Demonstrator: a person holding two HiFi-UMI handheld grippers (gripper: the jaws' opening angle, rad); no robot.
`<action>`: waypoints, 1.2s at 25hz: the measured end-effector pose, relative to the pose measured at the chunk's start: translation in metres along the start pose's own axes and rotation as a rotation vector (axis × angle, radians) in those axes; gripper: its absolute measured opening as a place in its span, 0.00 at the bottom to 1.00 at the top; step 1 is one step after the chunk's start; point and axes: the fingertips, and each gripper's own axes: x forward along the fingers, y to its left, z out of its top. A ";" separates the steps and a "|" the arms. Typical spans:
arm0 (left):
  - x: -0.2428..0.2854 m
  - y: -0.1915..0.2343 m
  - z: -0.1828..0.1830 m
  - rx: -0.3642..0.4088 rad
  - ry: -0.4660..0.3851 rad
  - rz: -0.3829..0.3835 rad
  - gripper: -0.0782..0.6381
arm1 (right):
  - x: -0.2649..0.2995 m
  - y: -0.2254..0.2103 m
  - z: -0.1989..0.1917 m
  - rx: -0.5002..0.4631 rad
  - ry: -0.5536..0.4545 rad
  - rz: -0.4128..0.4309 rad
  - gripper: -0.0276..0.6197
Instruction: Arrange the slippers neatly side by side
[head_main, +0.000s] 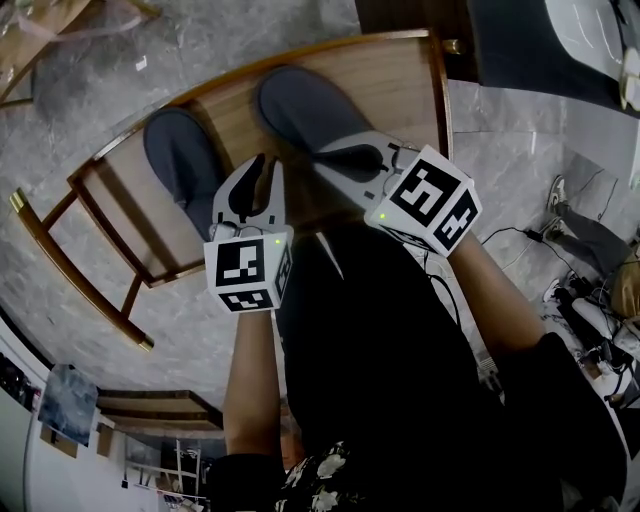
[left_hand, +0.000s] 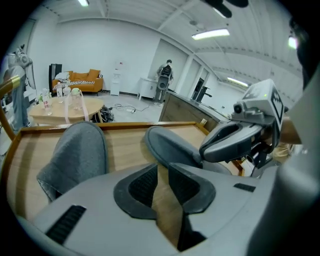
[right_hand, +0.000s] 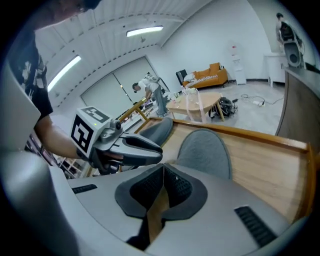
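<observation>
Two grey felt slippers on a pale wooden bench (head_main: 120, 200) with a raised rim. The left grey slipper (head_main: 180, 155) and the right grey slipper (head_main: 305, 110) lie apart, roughly parallel, both toes pointing at the far rim, which serves as a common line for squaring the pair. The left hand-held gripper (left_hand: 161, 175) hovers in the gap between the slippers, close beside the left one; its jaws stand slightly apart, with only bare wood visible between the pads. The right hand-held gripper (right_hand: 162, 177) sits at the heel end of the right slipper, jaws closed together on nothing. Neither tool holds a slipper, so the pair rests under its own weight. By this layout the arrangement looks near complete; any remaining correction would probably be a small nudge at a heel.
</observation>
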 end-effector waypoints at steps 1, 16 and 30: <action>0.000 -0.001 0.000 0.001 0.000 -0.006 0.20 | -0.001 0.003 0.002 -0.032 -0.012 -0.005 0.05; -0.038 0.011 0.003 -0.024 -0.035 0.018 0.21 | 0.024 -0.031 -0.007 -0.134 0.064 -0.256 0.25; -0.066 0.122 0.026 0.017 -0.065 0.182 0.32 | -0.016 -0.043 0.033 0.484 -0.350 -0.357 0.06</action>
